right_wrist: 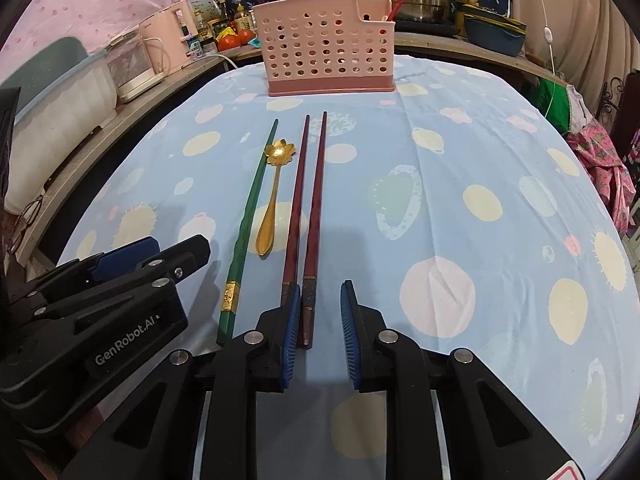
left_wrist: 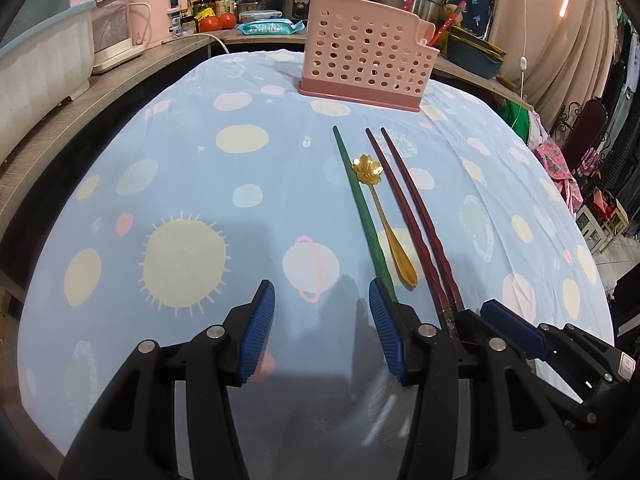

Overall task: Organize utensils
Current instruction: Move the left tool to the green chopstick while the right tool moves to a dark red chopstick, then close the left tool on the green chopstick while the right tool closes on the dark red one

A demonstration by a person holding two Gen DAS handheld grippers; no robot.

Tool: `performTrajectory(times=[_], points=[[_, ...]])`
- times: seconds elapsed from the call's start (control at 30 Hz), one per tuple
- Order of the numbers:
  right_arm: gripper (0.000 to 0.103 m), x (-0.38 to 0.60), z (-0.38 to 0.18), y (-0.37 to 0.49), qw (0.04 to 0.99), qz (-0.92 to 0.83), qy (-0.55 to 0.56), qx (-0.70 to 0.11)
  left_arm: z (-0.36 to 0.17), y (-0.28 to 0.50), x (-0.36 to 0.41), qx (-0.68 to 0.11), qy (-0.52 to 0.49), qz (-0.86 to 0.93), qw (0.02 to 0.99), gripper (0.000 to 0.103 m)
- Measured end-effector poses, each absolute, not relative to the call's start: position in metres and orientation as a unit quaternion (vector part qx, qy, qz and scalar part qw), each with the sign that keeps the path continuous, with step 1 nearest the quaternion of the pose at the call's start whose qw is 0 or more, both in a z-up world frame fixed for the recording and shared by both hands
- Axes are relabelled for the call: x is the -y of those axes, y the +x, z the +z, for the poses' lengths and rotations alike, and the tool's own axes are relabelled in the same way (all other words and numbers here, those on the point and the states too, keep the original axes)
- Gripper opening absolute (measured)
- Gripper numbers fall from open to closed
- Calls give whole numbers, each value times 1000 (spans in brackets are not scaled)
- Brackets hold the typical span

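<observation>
Jaws on the right gripper (right_wrist: pixel 320 312) stand spread, the butt of one dark red chopstick (right_wrist: pixel 316 208) lying between them, its twin (right_wrist: pixel 296 200) just left. All run lengthwise away toward the pink basket (right_wrist: pixel 326 46), so the right hand looks nearer. The left gripper (left_wrist: pixel 322 316), also spread and holding nothing, sits left of the green chopstick (left_wrist: pixel 360 208) and gold spoon (left_wrist: pixel 386 224). Everything rests on a blue planet-print cloth (right_wrist: pixel 480 152); pots crowd the counter behind.
</observation>
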State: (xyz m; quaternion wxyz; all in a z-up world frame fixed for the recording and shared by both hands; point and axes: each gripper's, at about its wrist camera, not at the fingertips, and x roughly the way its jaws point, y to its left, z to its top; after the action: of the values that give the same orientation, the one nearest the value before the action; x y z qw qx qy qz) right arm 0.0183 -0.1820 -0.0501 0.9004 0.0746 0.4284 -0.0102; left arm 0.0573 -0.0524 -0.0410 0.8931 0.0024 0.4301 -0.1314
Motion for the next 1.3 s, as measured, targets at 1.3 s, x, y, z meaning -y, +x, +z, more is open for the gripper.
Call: performTrajectory(times=[1.3], points=[[7,209,-58,13,897,-37,97,-429,-52,40,76,-430,47,-164,887,8]])
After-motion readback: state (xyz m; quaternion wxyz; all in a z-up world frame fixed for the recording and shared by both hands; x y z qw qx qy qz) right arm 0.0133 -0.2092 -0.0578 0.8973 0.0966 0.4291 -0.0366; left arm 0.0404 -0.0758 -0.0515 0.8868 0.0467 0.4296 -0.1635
